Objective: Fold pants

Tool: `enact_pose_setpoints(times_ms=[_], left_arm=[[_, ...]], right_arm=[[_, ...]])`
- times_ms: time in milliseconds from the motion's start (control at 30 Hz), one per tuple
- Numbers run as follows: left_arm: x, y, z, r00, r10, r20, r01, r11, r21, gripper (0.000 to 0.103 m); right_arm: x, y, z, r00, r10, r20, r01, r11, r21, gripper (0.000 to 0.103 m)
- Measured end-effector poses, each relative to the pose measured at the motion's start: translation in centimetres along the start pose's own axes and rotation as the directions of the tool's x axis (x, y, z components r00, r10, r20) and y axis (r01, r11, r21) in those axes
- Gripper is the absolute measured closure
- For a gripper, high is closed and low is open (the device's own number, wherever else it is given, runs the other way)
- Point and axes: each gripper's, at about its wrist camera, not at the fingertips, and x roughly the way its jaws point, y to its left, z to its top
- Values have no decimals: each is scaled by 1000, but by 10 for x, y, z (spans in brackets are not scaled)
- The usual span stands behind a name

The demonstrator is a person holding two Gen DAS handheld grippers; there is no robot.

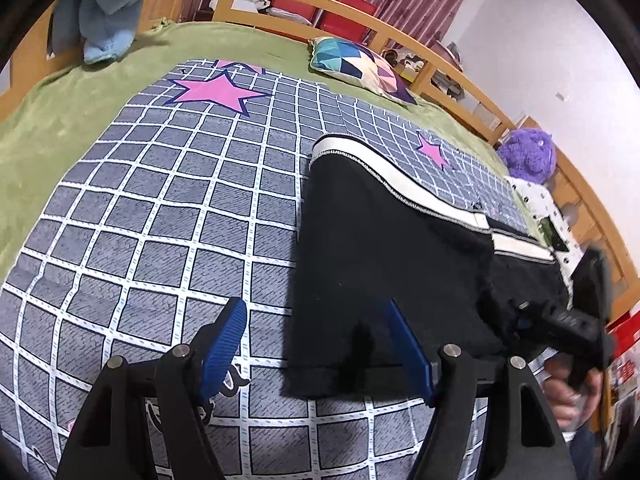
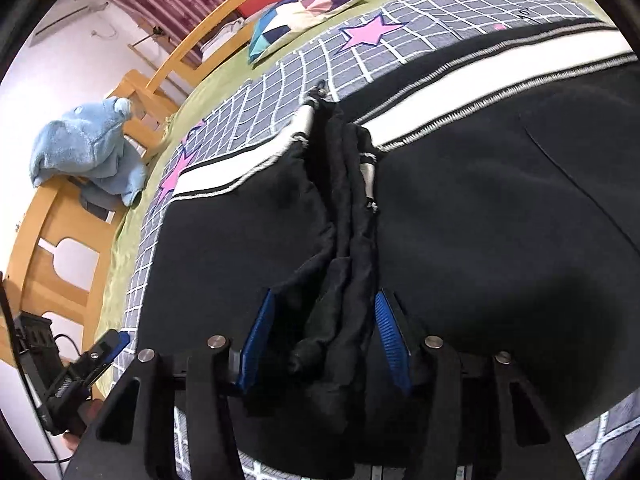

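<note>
Black pants (image 1: 384, 240) with a white side stripe lie spread on a grey checked sheet (image 1: 160, 208) with pink stars. My left gripper (image 1: 316, 344) is open, low over the sheet at the pants' near leg end; its right finger (image 1: 408, 348) is over the black cloth, its left finger over bare sheet. In the right wrist view the pants (image 2: 480, 208) fill the frame. My right gripper (image 2: 320, 340) is open, its blue pads either side of a bunched ridge of black cloth (image 2: 340, 240) with silver drawstring tips. The right gripper also shows in the left wrist view (image 1: 576, 320).
A green blanket (image 1: 52, 120) covers the bed under the sheet. A patterned pillow (image 1: 360, 64) lies near the wooden headboard rail (image 1: 400, 36). A blue plush towel (image 1: 116, 4) hangs on the bed frame. A purple plush toy (image 1: 528, 154) sits at the right edge.
</note>
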Motion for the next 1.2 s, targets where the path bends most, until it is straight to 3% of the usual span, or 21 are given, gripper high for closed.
enact_pose_setpoints(times_ms=[133, 167, 400, 567, 633, 700, 767, 800, 867, 933, 1067, 1200], left_arm=[[3, -9, -3, 1000, 22, -7, -22, 999, 45, 33], [4, -12, -4, 1000, 31, -7, -30, 998, 58, 33], [2, -19, -5, 999, 38, 5, -38, 994, 104, 33], [3, -20, -6, 999, 38, -1, -38, 993, 109, 33], [3, -20, -6, 999, 43, 4, -43, 993, 110, 33], [2, -19, -6, 999, 44, 7, -44, 994, 101, 33], [3, -16, -6, 999, 38, 8, -39, 995, 88, 33], [4, -15, -6, 999, 38, 8, -39, 996, 82, 33], [6, -14, -7, 999, 37, 9, -38, 996, 81, 33], [10, -13, -8, 999, 32, -6, -31, 996, 83, 33], [15, -12, -6, 999, 8, -41, -6, 999, 49, 33], [16, -27, -2, 999, -19, -48, 21, 999, 50, 34]], right_arm=[[-17, -9, 7, 998, 65, 19, -66, 997, 51, 47], [-19, -12, 7, 997, 72, 25, -73, 995, 66, 43], [-8, -4, 1, 995, 105, -3, -104, 993, 59, 40], [3, 21, 1, 999, -36, -17, 35, 997, -71, 34], [14, 23, 0, 993, -110, -43, 105, 988, -114, 37], [17, 22, -3, 992, -118, -39, 112, 984, -138, 40], [18, 20, -3, 991, -126, -38, 119, 982, -148, 53], [19, 19, -2, 992, -117, -41, 110, 983, -146, 58], [20, 12, 4, 996, -73, -57, 67, 992, -111, 78], [15, 4, 11, 998, -5, -56, 2, 998, -65, 84], [-22, -3, 24, 997, 61, 40, -58, 996, -72, 88], [-29, -17, 27, 998, -27, 49, 32, 993, -110, 88]])
